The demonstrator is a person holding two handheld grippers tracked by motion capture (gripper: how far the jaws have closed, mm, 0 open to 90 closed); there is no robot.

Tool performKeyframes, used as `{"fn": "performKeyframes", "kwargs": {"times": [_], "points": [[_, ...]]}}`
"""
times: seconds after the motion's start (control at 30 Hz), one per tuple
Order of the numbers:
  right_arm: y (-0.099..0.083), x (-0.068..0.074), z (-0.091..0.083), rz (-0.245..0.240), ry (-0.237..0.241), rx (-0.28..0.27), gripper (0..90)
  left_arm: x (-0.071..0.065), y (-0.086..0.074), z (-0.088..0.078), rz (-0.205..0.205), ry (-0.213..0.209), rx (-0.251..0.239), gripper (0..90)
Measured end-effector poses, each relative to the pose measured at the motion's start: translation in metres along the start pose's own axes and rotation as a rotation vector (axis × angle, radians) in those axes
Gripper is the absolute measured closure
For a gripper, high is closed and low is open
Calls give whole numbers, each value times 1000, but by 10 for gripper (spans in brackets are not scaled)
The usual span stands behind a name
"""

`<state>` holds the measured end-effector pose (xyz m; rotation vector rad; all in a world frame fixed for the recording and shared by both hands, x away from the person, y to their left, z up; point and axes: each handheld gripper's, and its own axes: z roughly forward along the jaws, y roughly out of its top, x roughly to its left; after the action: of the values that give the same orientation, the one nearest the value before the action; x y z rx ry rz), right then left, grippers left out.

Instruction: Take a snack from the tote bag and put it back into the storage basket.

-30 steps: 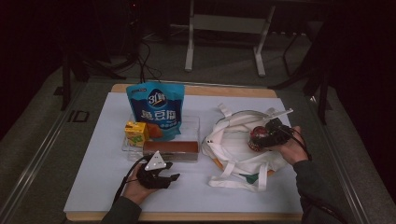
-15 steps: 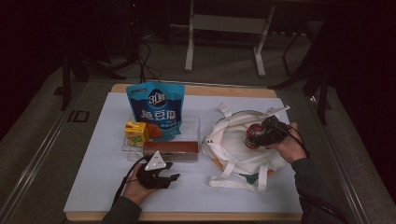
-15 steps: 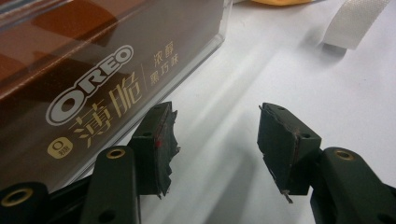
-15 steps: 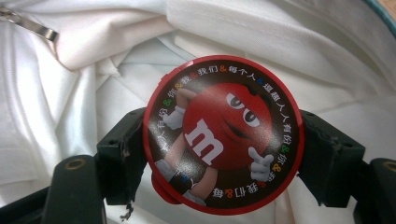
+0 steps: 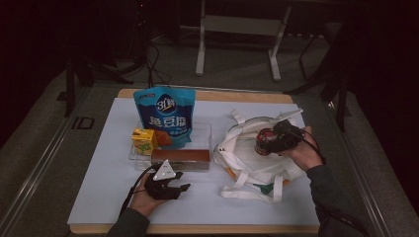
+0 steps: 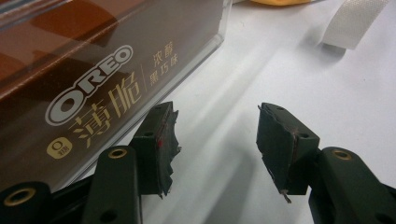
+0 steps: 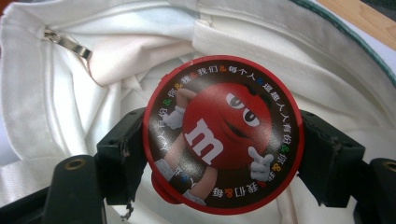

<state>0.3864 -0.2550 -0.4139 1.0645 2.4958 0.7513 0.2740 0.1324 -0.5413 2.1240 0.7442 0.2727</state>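
We are holding a round red M&M's tin [image 7: 223,135] clenched in the right gripper [image 5: 276,139] over the white cloth bag [image 5: 247,163]; the left gripper [image 5: 165,183] is resting released; the boxed snacks are remaining.

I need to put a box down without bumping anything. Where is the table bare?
Bare: the white mat left of the left gripper, and the front strip between it and the tote bag. Crowded: around the clear tray.
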Motion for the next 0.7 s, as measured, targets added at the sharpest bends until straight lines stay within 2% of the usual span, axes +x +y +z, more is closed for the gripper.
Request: {"fn": "performKeyframes", "kwargs": {"times": [0.7], "points": [[27, 27, -7, -75, 34, -28, 253, 0, 0, 0, 1, 2, 1, 484]]}}
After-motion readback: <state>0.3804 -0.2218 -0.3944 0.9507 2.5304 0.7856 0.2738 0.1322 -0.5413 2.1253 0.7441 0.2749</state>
